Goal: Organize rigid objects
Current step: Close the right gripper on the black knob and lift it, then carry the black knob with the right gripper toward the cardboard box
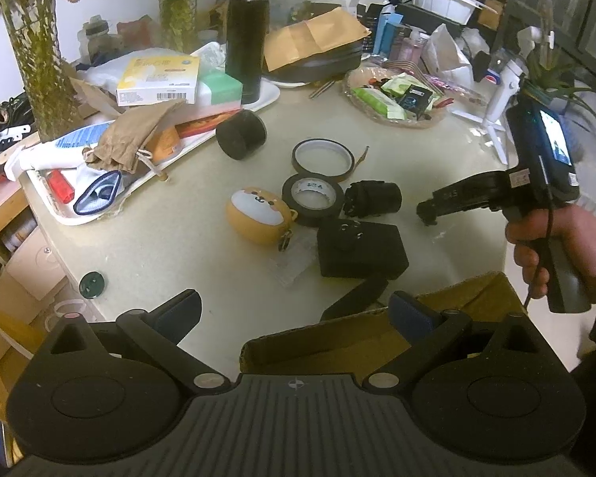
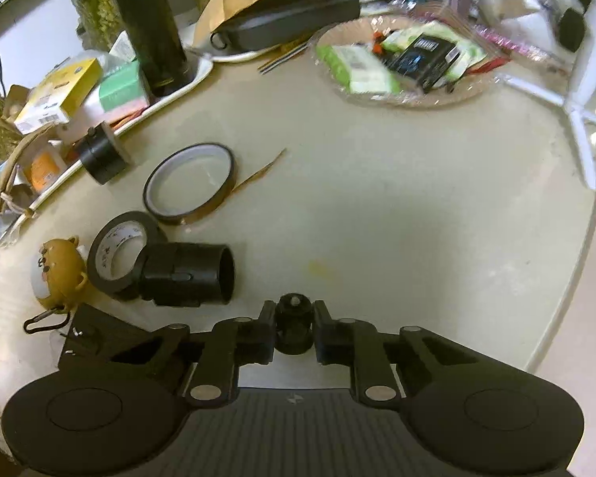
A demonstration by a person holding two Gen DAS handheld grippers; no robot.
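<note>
While the left gripper (image 1: 294, 310) hung with its fingers spread wide and nothing between them, above the near edge of the table (image 1: 417, 151) and an open cardboard box (image 1: 377, 338), the right gripper (image 2: 294, 328) was clenched on a small black knob-like mount (image 2: 295, 324). That piece was short and round, with a pale screw stud on its top face (the lower part sat hidden between the pads). In the left view the right gripper (image 1: 427, 210) showed from the side, held in the person's right hand (image 1: 556, 246) over the table's right part, well apart from the other pieces.

The remaining rigid things lay grouped near the table's middle: a black cylinder adapter (image 2: 190, 274) on its side, touching a black tape roll (image 2: 117, 262); a thin amber tape roll (image 2: 188, 183) just beyond; a tan dog-faced case (image 1: 258, 214) beside the black roll; and a flat black box (image 1: 361, 250) nearest the cardboard.

Some marks ran around the black roll's inner core, too small to read. A yellow carton (image 1: 159, 79) on the white tray (image 1: 266, 99) carried a barcode and print I could not make out.
</note>
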